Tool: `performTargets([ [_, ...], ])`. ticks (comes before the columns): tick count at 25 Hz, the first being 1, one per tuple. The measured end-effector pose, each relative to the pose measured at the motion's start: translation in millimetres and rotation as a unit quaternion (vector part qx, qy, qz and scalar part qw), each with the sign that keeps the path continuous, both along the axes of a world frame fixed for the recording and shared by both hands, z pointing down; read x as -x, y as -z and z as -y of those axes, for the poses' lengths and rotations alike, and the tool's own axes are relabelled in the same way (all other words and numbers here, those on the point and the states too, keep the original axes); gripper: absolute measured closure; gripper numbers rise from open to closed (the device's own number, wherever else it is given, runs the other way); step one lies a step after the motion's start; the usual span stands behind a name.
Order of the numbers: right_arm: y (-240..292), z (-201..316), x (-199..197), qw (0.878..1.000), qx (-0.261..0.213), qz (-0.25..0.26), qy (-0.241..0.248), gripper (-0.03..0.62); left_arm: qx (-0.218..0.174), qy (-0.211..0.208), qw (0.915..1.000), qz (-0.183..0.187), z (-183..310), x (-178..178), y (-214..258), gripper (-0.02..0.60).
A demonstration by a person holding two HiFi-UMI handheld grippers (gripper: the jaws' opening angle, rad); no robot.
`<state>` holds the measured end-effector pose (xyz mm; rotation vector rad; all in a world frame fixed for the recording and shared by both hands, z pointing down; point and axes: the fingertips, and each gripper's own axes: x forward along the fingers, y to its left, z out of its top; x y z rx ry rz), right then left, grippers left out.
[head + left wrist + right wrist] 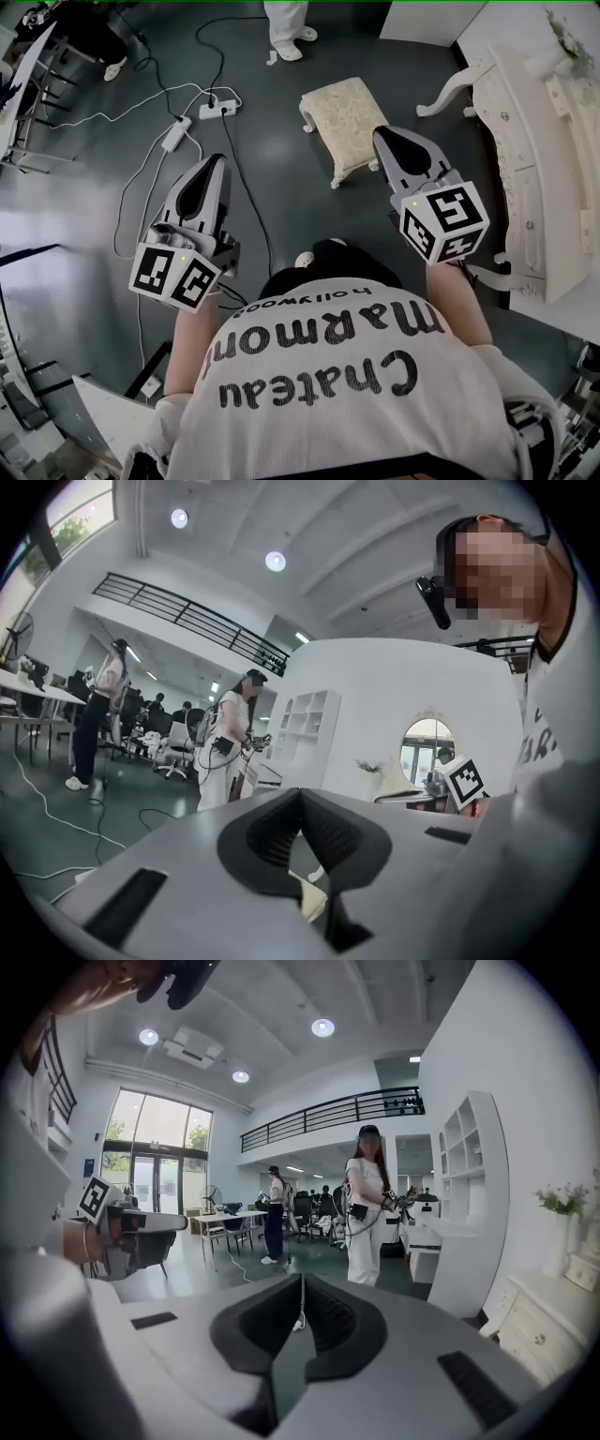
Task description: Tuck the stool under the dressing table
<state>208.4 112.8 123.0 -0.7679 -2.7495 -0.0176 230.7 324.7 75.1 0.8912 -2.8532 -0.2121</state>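
In the head view a cream upholstered stool (345, 114) with white curved legs stands on the dark floor, left of the white carved dressing table (539, 159). My right gripper (387, 136) hangs shut beside the stool's right edge, with nothing between its jaws. My left gripper (215, 162) is also shut and empty, over bare floor well left of the stool. The left gripper view shows shut jaws (300, 795) with a bit of the stool (314, 893) below them. In the right gripper view the jaws (302, 1280) are shut, and the dressing table (548, 1327) is at the right.
A power strip (217, 109) and white cables (141, 178) lie on the floor to the left. A person's feet (287, 45) stand beyond the stool. Desks (26, 94) are at far left. Another person (366, 1208) stands ahead by a white shelf (464, 1194).
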Motion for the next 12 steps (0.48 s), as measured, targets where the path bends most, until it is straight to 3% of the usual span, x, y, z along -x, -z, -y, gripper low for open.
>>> performTargets([
  [7, -44.3, 41.3, 44.9, 0.998, 0.022, -0.033, -0.051, 0.566, 0.004, -0.062, 0.9978, -0.021, 37.6, 72.2, -39.6, 0.558],
  [12, -69.7, 67.0, 115.6, 0.996, 0.031, -0.046, -0.077, 0.566, 0.04, -0.101, 0.9938, -0.024, 70.4, 145.2, -55.6, 0.558],
])
